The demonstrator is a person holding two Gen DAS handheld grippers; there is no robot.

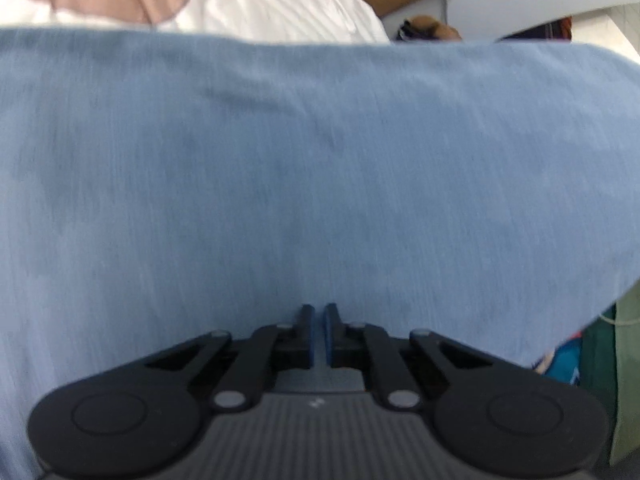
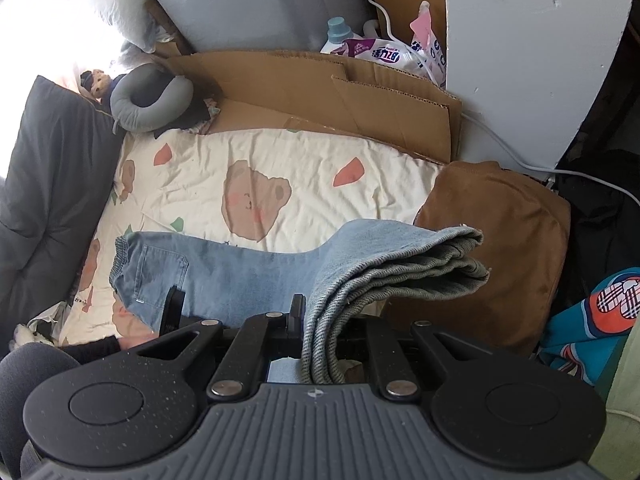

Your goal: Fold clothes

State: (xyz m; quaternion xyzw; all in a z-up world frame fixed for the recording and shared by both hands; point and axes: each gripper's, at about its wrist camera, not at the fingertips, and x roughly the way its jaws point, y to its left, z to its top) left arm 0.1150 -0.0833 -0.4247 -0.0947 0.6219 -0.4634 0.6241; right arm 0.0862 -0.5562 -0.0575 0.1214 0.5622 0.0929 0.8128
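The blue jeans (image 2: 224,276) lie across the bear-print bedsheet (image 2: 280,168), and everything here is placed against them. Their elastic waistband is the left end, close to the dark grey cushion (image 2: 52,184). The leg ends are lifted off the bed at the right, stacked in several layers with frayed hems free in the air above the brown folded garment (image 2: 500,248).

The right gripper (image 2: 320,320) has its jaws clenched on that stack of denim; the cloth runs down between them and hides the right-hand one.

The left gripper (image 1: 319,312) sits low over the jeans' smooth blue cloth, which fills nearly its whole view. Its jaws are drawn together to a thin slit. Whether any cloth is pinched there cannot be told. In the right wrist view this gripper shows at the jeans' near edge, beside the back pocket.

Beyond the jeans, bare sheet runs to the flattened cardboard (image 2: 340,96) at the far edge of the bed. Right of the jeans the brown garment takes up the bed's corner. A grey neck pillow (image 2: 140,100) lies beyond the waistband end, well apart.
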